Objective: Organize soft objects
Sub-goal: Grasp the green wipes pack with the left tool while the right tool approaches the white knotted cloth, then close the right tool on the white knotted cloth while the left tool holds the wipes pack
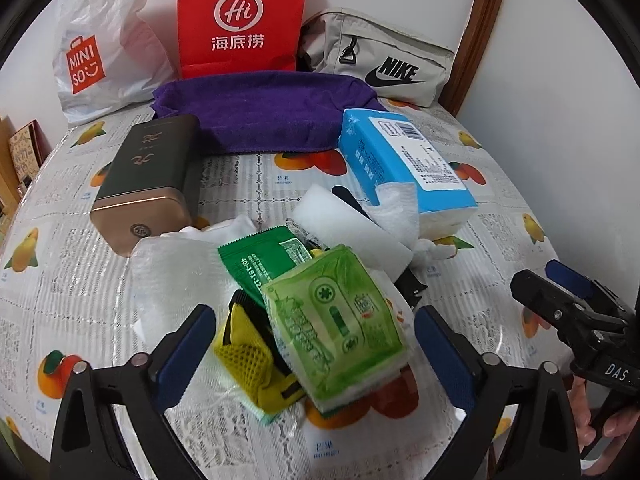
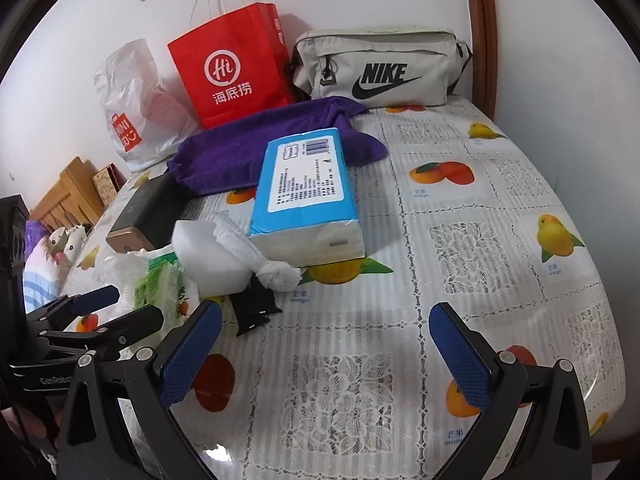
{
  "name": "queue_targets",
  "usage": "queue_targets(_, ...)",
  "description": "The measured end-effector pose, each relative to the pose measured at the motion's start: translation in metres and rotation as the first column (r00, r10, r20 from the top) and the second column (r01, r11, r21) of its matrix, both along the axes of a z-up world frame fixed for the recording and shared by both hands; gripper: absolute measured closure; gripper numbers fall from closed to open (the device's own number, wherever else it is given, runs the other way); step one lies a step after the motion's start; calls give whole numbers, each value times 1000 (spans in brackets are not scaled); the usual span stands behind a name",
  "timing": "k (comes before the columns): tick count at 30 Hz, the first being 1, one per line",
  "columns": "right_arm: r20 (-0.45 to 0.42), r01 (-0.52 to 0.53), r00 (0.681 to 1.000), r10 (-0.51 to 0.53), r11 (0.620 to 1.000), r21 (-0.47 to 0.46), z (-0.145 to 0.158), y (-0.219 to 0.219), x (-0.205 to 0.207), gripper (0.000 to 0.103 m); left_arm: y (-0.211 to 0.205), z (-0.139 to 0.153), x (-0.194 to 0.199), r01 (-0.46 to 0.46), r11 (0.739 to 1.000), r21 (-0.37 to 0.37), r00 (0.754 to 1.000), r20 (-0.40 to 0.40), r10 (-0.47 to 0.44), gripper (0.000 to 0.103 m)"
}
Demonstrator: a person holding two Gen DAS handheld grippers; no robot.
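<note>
the soft things lie in one heap at the centre of the left wrist view: green pack on top, yellow mesh under it, green sachet, white foam block, bubble wrap. blue tissue pack leans just behind, at centre of the right wrist view. purple towel lies at upper centre, before the red bag.

my left tongs are spread, straddling the green pack, pads not pressing it. my right tongs are spread over bare tablecloth, holding nothing.

judgement: nothing sorted yet; the whole heap remains.
</note>
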State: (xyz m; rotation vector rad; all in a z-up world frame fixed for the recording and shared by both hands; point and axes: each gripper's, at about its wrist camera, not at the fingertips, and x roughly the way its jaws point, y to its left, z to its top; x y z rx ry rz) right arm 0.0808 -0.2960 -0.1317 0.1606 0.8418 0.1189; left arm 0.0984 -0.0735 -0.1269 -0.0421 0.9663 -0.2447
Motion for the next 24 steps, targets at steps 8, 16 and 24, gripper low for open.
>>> queue_targets(8, -23, -12, 1000, 12, 1000, -21, -11, 4, 13, 0, 1, -10, 12, 14, 1000, -10, 1000, -18, -14, 39)
queue_targets(16, -31, -61, 998, 60, 998, -31, -13, 21, 27, 1, 24, 5, 16, -16, 1000, -4, 1000, 25, 16, 40)
queue_targets(24, -59, -100, 994, 97, 993, -58, -30, 36, 50, 22, 59, 7, 17, -90, 996, -22, 996, 22, 90, 40)
